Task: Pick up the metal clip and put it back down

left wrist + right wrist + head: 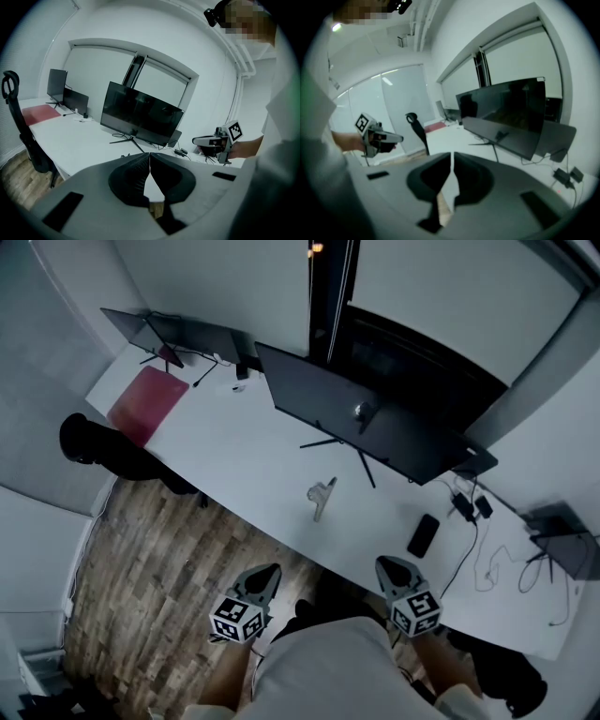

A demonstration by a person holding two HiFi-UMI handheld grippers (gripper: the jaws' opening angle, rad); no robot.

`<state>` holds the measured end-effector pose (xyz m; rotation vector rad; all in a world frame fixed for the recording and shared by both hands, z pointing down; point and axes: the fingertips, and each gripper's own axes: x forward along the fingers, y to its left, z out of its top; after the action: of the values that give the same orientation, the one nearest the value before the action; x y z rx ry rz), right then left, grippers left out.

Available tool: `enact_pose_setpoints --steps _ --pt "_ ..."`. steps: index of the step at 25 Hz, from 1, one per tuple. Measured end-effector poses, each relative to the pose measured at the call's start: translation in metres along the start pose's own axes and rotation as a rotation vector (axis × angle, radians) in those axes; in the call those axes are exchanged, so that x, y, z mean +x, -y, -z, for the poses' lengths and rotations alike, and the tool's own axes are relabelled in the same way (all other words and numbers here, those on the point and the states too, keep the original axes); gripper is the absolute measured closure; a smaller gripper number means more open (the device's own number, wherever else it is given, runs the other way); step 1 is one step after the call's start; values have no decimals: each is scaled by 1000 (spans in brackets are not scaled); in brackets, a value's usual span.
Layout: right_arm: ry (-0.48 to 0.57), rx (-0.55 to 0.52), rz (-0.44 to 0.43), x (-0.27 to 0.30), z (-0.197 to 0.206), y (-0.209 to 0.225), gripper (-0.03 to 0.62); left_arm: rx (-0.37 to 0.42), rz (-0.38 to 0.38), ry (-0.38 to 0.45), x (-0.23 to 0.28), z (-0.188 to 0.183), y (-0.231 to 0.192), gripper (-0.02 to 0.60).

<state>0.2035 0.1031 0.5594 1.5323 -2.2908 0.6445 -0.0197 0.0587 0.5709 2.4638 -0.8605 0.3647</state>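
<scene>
The metal clip [321, 496] lies flat on the white table [234, 442], in front of the big monitor's stand. Both grippers hang off the table's near edge, short of the clip. My left gripper [270, 571] is below and left of the clip, over the wooden floor, and its jaws are shut with nothing in them [150, 155]. My right gripper [386, 564] is at the table's edge, below and right of the clip, also shut and empty [451, 156]. Neither gripper view shows the clip.
A large dark monitor [375, 423] stands behind the clip, a second one [178, 334] at the far left beside a red pad [148, 401]. A black phone [423, 534] lies near my right gripper; cables and adapters [473, 507] trail right. A black chair [94, 442] stands left.
</scene>
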Motion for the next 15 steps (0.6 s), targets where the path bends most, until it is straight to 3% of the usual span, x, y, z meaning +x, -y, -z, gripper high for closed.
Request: enact_pose_setpoints --steps 15 --pt "-36 129 -75 52 24 70 560 -26 35 -155 122 1 -19 549"
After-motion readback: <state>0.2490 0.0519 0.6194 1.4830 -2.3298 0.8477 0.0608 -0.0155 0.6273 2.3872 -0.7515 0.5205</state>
